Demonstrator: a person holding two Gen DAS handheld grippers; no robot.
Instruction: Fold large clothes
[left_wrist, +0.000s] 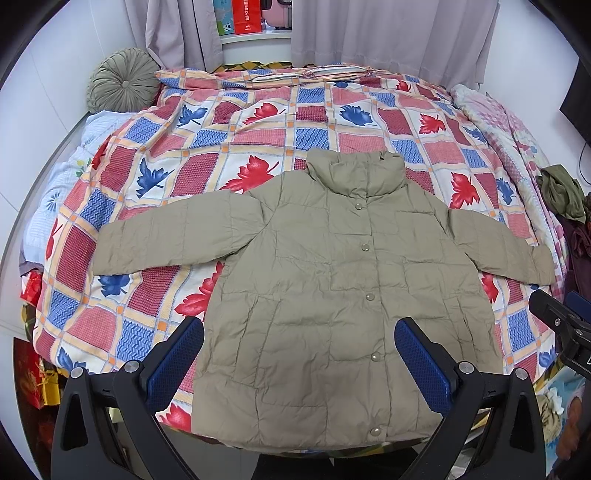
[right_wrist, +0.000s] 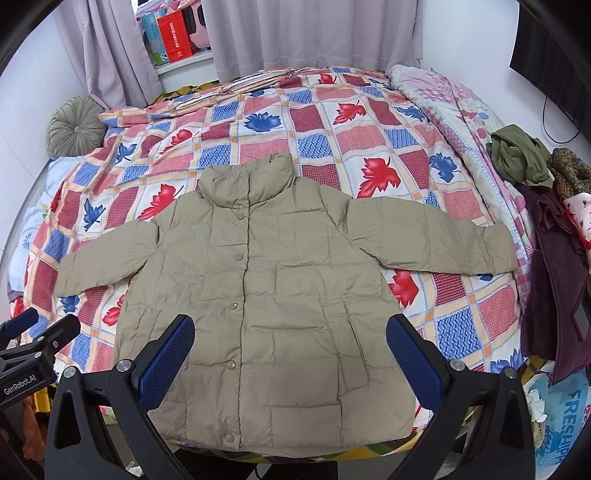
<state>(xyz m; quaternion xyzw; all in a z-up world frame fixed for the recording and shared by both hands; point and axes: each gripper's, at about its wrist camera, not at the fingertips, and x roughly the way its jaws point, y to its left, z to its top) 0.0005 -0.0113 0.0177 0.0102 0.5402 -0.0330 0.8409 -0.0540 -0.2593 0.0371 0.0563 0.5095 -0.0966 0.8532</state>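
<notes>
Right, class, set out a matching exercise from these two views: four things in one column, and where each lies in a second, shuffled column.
Things:
1. khaki quilted jacket
2. grey-green round pleated cushion
3. red paper bag
4. crumpled olive-green garment

Places:
A. on the sill between the curtains
B. far left corner of the bed
C. spread flat on the leaf-patterned quilt
D. on the pile at the bed's right edge

Pairs: 1-C, 2-B, 3-A, 4-D

Jacket (left_wrist: 332, 280) lies flat on quilt (left_wrist: 207, 147), collar toward curtains (left_wrist: 388, 33); round cushion (left_wrist: 123, 79) far left, clothes heap (right_wrist: 543, 206) right.
</notes>
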